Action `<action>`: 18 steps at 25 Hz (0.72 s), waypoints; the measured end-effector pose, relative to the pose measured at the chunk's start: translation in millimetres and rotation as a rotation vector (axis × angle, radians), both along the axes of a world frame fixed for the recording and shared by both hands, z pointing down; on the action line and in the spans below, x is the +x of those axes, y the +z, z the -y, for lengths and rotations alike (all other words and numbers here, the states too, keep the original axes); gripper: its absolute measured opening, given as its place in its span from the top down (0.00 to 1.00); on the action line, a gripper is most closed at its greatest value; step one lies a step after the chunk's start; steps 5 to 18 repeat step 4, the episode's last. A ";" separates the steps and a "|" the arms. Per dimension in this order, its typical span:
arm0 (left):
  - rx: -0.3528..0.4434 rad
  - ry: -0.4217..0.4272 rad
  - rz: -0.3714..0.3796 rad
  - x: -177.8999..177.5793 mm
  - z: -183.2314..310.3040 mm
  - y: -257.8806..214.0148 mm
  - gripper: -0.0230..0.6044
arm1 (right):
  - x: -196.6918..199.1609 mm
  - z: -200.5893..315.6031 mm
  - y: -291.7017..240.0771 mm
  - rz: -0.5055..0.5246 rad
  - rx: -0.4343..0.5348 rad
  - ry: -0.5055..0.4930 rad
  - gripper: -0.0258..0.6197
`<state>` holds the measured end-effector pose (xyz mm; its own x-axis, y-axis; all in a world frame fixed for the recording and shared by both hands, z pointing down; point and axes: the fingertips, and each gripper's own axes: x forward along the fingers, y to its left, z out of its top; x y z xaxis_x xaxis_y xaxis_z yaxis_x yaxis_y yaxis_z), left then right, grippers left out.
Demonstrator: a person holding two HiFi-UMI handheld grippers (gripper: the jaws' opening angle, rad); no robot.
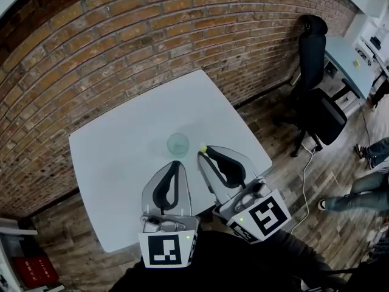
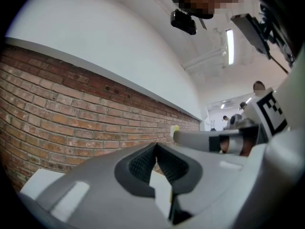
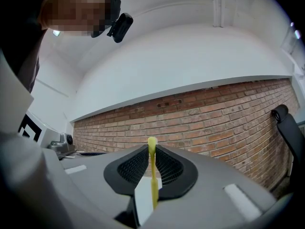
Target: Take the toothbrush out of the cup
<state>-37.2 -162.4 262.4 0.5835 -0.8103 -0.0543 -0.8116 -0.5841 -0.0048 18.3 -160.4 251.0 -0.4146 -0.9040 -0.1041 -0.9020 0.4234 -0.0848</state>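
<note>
Toothbrush point(image 3: 153, 180) clamped in right gripper point(image 1: 205, 154) jaws, mostly hidden in head view, only yellow tip seen. Left gripper point(image 2: 156, 149) jaws pressed together, empty. Cup point(image 1: 178, 143) seen just ahead.

Ahead of me stands a white square table point(image 1: 115, 163), its far corner close to a red brick wall point(image 1: 121, 47). Above the bricks I see a plain white wall point(image 3: 190, 56). The wooden floor point(image 1: 279, 163) is dark planking. To my right a black office chair point(image 1: 319, 102) sits near the bricks, just beside a pale blue desk point(image 1: 347, 56). A white cable point(image 1: 305, 187) trails over the planks below the chair. Farther right are a person's legs point(image 1: 358, 196) in jeans. At my lower left sits a red crate point(image 1: 36, 274). A long ceiling light point(image 2: 230, 39) glows overhead.
</note>
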 end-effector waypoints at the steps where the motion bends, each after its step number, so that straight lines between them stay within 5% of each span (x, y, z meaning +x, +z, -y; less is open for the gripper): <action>1: -0.002 -0.002 -0.001 0.5 0.6 0.5 0.95 | 0.5 0.5 0.1 0.000 -0.001 -0.001 0.89; 18: -0.004 -0.003 -0.003 2.2 3.1 1.4 0.95 | 1.7 2.6 0.6 -0.001 -0.002 -0.004 0.89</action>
